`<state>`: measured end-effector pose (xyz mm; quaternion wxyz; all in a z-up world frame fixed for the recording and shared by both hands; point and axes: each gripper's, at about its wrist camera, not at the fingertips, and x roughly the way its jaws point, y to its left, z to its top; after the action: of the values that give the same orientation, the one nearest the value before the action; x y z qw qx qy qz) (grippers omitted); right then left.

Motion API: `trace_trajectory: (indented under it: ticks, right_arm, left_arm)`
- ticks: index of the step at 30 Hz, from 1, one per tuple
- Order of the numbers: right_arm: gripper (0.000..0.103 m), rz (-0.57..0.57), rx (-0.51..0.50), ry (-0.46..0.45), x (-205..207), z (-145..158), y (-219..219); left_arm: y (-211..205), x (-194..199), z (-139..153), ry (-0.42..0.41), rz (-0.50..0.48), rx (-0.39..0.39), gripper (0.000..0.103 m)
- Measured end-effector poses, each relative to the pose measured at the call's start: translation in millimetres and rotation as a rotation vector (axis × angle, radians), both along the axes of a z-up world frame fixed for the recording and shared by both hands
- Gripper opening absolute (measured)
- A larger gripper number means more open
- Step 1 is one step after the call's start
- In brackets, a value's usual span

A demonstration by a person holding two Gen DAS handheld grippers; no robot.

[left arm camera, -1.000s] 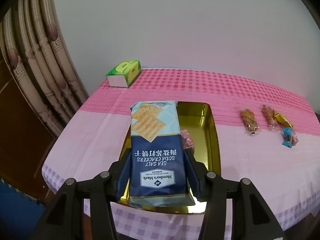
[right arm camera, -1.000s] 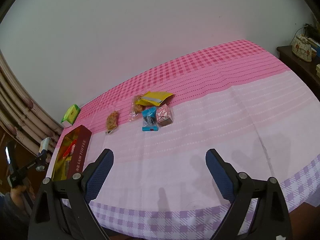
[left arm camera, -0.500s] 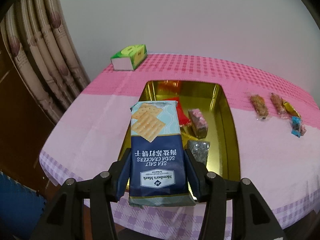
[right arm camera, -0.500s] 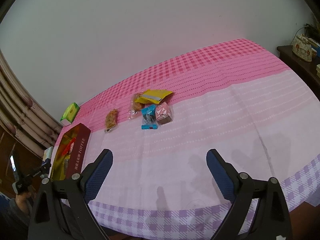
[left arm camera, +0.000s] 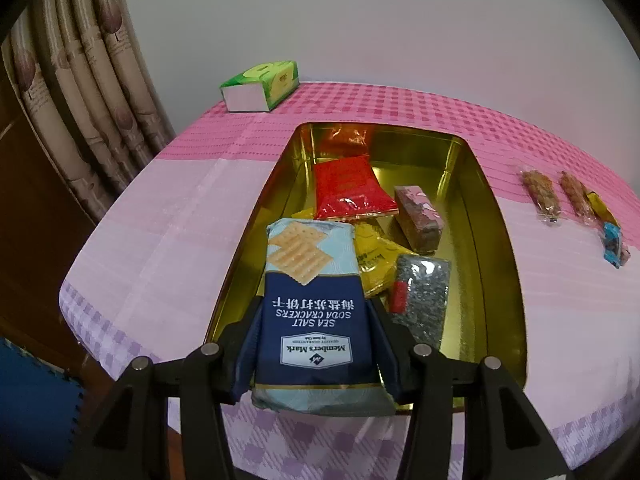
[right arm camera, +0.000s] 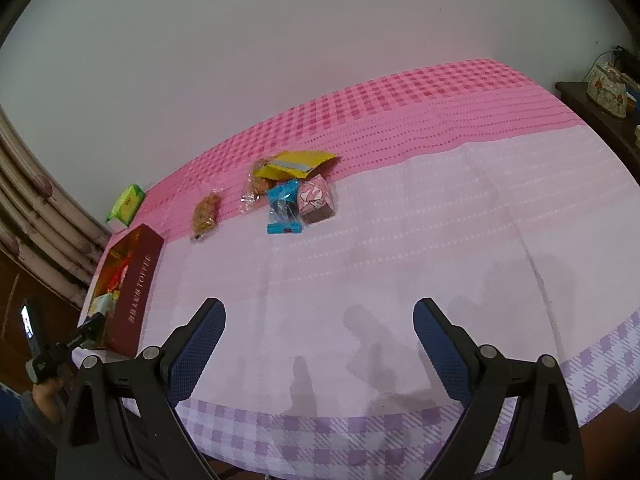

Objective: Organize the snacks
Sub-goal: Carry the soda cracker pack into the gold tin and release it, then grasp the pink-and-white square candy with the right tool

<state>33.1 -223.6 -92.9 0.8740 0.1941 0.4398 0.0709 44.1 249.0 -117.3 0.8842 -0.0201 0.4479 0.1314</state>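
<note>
My left gripper (left arm camera: 316, 320) is shut on a blue soda cracker pack (left arm camera: 316, 304) and holds it over the near left part of the gold tin (left arm camera: 500, 248). In the tin lie a red packet (left arm camera: 348, 188), a pink bar (left arm camera: 418, 216), a yellow packet (left arm camera: 372, 260) and a grey speckled packet (left arm camera: 424, 296). My right gripper (right arm camera: 320, 344) is open and empty above the pink tablecloth. Loose snacks lie on the cloth: a yellow packet (right arm camera: 296, 164), a blue packet (right arm camera: 283, 210), a pink cube (right arm camera: 316, 200) and a clear-wrapped bar (right arm camera: 206, 214).
A green tissue box (left arm camera: 262, 86) stands at the table's far left corner. Curtains (left arm camera: 80, 92) hang left of the table. The tin's maroon side (right arm camera: 138, 292) shows in the right wrist view. A dark cabinet with a floral pouch (right arm camera: 606, 90) stands at the right.
My left gripper with the cracker pack has moved forward and tilted down over the tin, so the tin's contents now show. My right gripper has hardly moved.
</note>
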Motion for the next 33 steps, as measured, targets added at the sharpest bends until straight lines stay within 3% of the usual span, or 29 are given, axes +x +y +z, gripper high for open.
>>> trace_trajectory:
  ticks: [9,18,23,33]
  right_arm:
    - [0.094,0.005,-0.022,0.031,3.2,-13.4,3.4]
    - [0.094,0.043,-0.065,0.036,3.5,-21.7,15.2]
    - [0.094,0.078,-0.117,0.021,3.8,-25.3,26.7]
    - [0.094,0.068,-0.224,-0.041,0.4,-21.4,33.3]
  left_arm:
    - [7.0,3.7,-5.7,-0.014,0.006,-0.017,0.051]
    - [12.0,14.4,-22.0,0.024,0.019,-0.044,0.050]
    - [15.3,5.8,-16.0,-0.051,0.006,-0.089,0.051]
    - [14.8,-41.8,48.5,-0.259,-0.070,-0.117,0.069]
